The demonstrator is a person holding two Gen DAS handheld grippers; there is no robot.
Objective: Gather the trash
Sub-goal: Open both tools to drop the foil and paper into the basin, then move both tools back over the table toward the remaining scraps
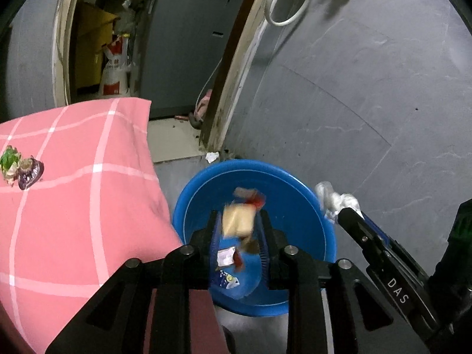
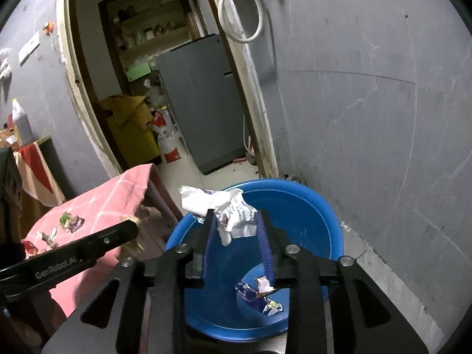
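Since both of my tongs hang over the blue basin (image 2: 309, 206), I judge this to be the dropping step: the trash is meant to go in here. In my left gripper (image 1: 237, 227) a tan and red wrapper (image 1: 238, 218) sits between the fingers, blurred as though slipping free; the jaws stand a little apart, and I cannot tell whether the pads press on it. My right gripper (image 2: 237, 221) has a crumpled white paper (image 2: 227, 209) at its fingertips, bulging out to the left and far side; the jaws look slack around it, but contact is unclear. Both pieces lie above the basin's inside, where a few small wrappers (image 2: 259, 295) already rest on the bottom. Next I should open wider, let both fall clear, and then swing left. There, on the pink checked cloth (image 1: 88, 206) beside the basin, more bits of trash (image 1: 20, 171) wait near its far left edge.
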